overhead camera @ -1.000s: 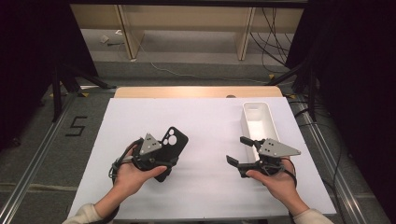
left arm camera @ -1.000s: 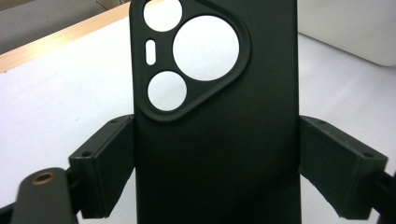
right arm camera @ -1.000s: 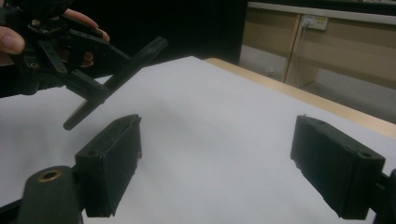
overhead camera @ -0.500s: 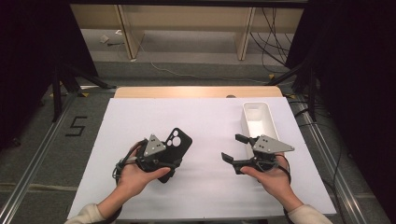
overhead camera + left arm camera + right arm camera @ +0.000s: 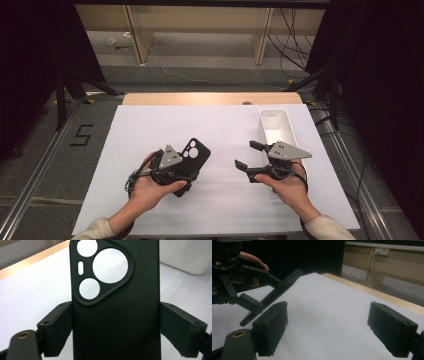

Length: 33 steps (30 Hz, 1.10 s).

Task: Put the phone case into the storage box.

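Note:
A black phone case (image 5: 195, 154) with round camera cut-outs is held above the white sheet, my left gripper (image 5: 176, 169) shut on its two long sides. In the left gripper view the phone case (image 5: 115, 322) stands upright between the jaws, cut-outs at the top. My right gripper (image 5: 249, 155) is open to the right of it, a short gap away, jaws pointing left toward the case. In the right gripper view the right gripper (image 5: 332, 327) has nothing between its jaws, and the phone case (image 5: 274, 293) shows edge-on at the left, tilted.
A white sheet (image 5: 220, 125) covers the table. A long white tray (image 5: 277, 127) lies at the back right, just beyond the right hand, and shows as the white tray (image 5: 185, 255) in the left gripper view. A wooden table edge (image 5: 210, 98) runs along the far side.
The right gripper has moved left toward the case, still open. The left gripper with the case has shifted slightly right and nearer. The gap between them has narrowed.

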### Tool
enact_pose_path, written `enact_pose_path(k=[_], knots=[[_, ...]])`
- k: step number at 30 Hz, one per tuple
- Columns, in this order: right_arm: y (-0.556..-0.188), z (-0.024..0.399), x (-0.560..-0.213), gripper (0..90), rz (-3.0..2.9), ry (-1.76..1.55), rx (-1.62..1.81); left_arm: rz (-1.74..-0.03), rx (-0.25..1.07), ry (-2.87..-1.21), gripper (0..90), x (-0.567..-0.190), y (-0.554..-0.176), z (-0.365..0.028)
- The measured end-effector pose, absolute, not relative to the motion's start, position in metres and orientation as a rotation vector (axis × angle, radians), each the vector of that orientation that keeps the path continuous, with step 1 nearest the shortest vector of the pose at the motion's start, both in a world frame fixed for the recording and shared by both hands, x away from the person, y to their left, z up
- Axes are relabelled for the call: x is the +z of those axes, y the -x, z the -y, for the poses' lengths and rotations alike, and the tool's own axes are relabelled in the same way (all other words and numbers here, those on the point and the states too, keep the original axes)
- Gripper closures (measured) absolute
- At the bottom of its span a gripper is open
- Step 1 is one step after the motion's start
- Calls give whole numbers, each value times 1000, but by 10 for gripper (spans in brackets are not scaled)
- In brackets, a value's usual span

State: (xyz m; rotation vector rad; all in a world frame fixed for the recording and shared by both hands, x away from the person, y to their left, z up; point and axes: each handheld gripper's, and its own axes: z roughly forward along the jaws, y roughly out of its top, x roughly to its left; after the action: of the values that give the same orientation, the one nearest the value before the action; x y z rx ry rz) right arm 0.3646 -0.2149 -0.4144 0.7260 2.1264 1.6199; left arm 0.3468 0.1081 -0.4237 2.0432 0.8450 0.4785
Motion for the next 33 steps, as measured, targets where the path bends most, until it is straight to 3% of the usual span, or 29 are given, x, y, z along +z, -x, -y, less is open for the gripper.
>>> enact_pose_path(k=[33], knots=[[-379,194,-407,185,-2119,-723,1644,-775,463,-2071,150,-425,-343,-84]])
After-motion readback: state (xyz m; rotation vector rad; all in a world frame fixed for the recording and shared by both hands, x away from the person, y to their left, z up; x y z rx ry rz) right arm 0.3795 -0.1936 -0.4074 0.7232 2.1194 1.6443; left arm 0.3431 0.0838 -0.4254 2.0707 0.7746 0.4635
